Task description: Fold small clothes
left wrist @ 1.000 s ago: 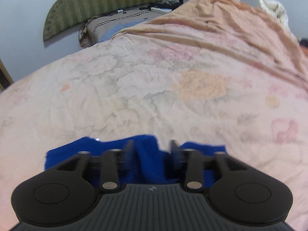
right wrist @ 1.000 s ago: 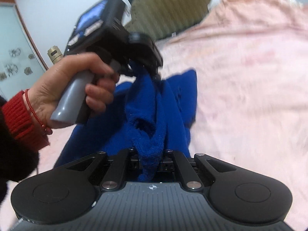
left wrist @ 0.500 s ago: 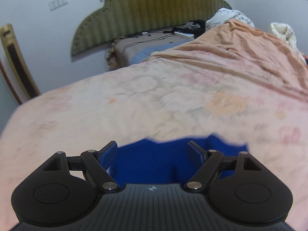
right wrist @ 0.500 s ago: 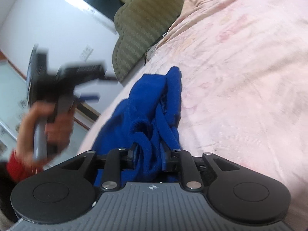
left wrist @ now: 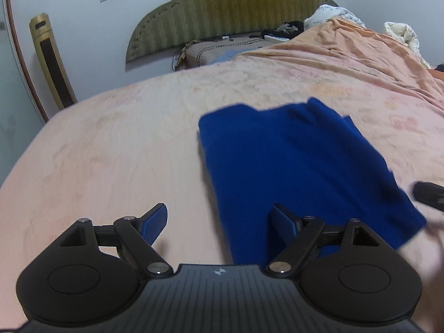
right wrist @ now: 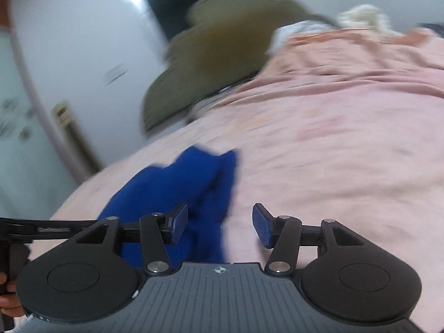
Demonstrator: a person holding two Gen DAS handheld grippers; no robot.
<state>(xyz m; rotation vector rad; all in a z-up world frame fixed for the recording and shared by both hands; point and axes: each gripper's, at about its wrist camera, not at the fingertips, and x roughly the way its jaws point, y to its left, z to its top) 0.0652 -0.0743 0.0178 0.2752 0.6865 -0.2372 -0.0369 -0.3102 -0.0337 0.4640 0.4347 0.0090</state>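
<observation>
Blue knit garment (left wrist: 299, 166) lies folded on the pink floral bedspread (left wrist: 111, 152), free of both tools. We judge one fold just laid and released: our left gripper (left wrist: 219, 222) stands with jaws spread and opening, nothing between them; our right gripper (right wrist: 219, 224) is opening too, cloth only beneath its left pad. Next we need a fresh edge to pinch. No containers show.
</observation>
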